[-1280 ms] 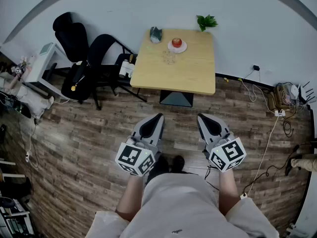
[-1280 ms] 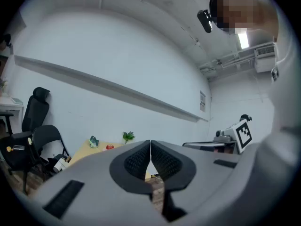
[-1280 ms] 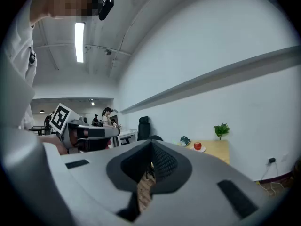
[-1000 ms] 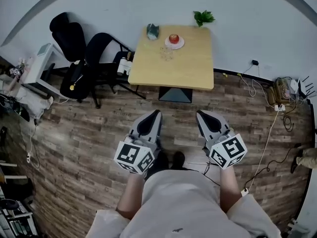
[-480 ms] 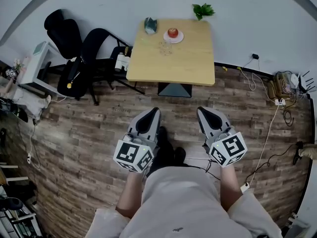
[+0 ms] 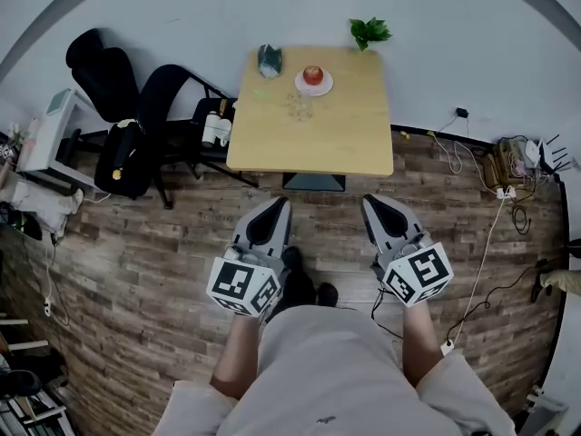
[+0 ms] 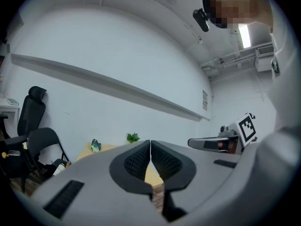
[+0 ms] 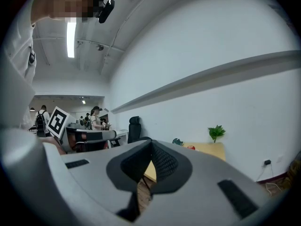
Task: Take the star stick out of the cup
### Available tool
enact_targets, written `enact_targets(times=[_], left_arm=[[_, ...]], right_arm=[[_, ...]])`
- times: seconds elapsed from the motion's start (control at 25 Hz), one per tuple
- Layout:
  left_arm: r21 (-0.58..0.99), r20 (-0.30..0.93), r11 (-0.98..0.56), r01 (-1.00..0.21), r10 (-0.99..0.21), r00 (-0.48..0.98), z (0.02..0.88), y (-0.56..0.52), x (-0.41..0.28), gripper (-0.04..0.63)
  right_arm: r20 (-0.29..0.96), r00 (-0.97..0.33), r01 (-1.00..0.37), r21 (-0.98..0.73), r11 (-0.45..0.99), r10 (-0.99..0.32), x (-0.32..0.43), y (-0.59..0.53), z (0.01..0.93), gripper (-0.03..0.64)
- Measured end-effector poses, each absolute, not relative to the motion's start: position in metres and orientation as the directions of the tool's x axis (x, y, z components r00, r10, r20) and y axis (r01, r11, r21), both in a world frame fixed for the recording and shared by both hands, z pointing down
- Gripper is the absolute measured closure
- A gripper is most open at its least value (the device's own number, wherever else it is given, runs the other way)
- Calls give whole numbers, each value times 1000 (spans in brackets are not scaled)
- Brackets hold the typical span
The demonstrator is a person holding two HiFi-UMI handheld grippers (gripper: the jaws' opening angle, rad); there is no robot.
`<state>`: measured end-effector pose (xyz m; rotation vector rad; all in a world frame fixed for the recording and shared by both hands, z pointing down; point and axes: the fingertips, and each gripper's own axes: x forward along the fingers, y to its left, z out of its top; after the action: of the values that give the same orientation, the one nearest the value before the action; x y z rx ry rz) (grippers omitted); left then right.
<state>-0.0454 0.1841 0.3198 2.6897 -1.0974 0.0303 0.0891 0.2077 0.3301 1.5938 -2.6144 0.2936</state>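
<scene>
Far ahead on the wooden table [image 6: 336, 139], a clear glass cup [image 6: 299, 107] stands near the back edge; it is too small to make out the star stick inside. Both grippers hang over the plank floor, well short of the table. My left gripper [image 6: 280, 205] is shut with nothing between its jaws, and in its own view the pads [image 7: 141, 159] meet. My right gripper [image 6: 371, 203] is shut and empty too, and in its own view its closed tip [image 8: 151, 144] points toward the table [image 8: 211, 149].
A red apple on a white plate [image 6: 313, 79], a teal object [image 6: 268, 60] and a green plant [image 6: 369, 32] share the table's far edge. Black chairs [image 6: 163, 116] with a bag stand left of it. Cables [image 6: 495, 198] trail on the floor at right. People stand in the far room [image 8: 94, 117].
The table and chairs have shifted a little in the head view as the person walks toward them. Both grippers stay shut, held side by side as before.
</scene>
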Motion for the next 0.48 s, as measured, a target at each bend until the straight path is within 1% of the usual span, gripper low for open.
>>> enact_targets(times=[0.48], left_arm=[[204,88,-723,-660,-658,748,319,86,-72,586]], right_arm=[[148,-427,-904,-86,418,-892,57,114,319,618]])
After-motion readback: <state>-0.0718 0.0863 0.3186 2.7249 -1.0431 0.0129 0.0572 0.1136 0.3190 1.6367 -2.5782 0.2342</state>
